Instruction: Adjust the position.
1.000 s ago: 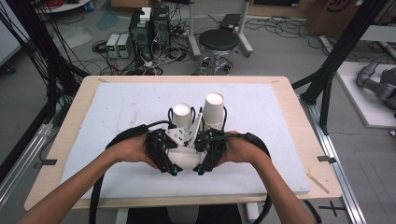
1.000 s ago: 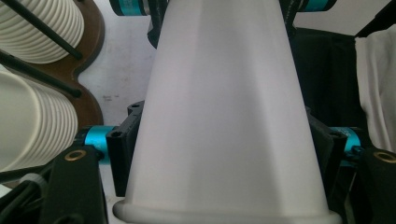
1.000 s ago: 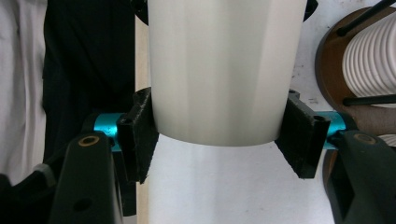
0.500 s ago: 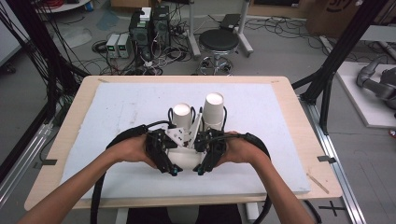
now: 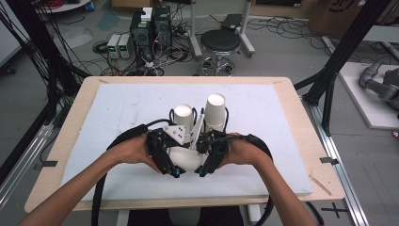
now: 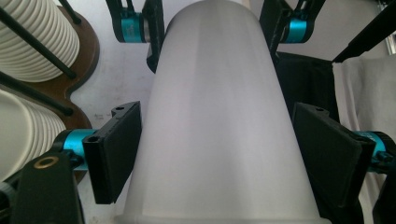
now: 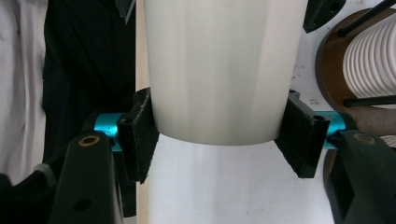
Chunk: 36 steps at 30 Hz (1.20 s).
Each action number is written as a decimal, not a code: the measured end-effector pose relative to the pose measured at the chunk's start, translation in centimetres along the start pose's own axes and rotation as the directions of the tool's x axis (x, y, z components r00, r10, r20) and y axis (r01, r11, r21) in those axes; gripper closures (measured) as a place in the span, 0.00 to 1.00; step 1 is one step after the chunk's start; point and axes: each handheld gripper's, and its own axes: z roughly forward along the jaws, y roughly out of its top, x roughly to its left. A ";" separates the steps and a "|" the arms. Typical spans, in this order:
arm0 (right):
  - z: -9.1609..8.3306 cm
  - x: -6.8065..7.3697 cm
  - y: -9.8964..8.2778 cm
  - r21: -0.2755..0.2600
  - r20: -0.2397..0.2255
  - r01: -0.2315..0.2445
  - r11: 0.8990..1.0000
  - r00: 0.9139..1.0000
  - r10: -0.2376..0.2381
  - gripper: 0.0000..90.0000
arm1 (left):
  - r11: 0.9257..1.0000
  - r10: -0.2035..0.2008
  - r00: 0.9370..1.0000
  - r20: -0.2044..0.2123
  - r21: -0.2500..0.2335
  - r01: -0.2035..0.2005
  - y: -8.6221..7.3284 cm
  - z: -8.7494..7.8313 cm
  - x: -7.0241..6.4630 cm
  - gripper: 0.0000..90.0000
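A white paper cup [image 5: 184,160] lies sideways just above the table between my two grippers, which face each other. My right gripper [image 7: 218,95] is shut on the cup [image 7: 217,70] at its narrow base end, both pads pressing on it. My left gripper [image 6: 217,109] straddles the wide part of the cup [image 6: 219,140], near its rim. Its jaws have just been opening and now stand slightly off the cup's sides. In the high view the left gripper [image 5: 175,157] and the right gripper [image 5: 201,159] meet over the table's near half.
Just behind the grippers stand two upright stacks of white cups [image 5: 183,115] [image 5: 215,108] in a black wire rack on a brown wooden base [image 6: 84,60]. A white foam sheet [image 5: 117,108] covers the wooden table. Cables trail from both hands toward the near edge.
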 end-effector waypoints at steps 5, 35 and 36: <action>0.0 0.0 -0.1 -0.002 0.002 -0.002 1.000 1.000 0.002 0.41 | 0.999 0.000 1.000 0.004 -0.032 0.000 0.0 -0.4 0.1 0.20; -0.3 0.3 -0.7 -0.048 0.011 -0.003 0.999 1.000 0.004 0.41 | 0.972 0.007 0.998 -0.059 -0.235 -0.020 1.1 -4.9 0.2 0.20; -0.3 0.3 -0.8 -0.056 0.014 -0.001 0.998 1.000 0.002 0.41 | 0.970 0.004 0.998 -0.058 -0.244 -0.018 1.0 -5.0 0.3 0.20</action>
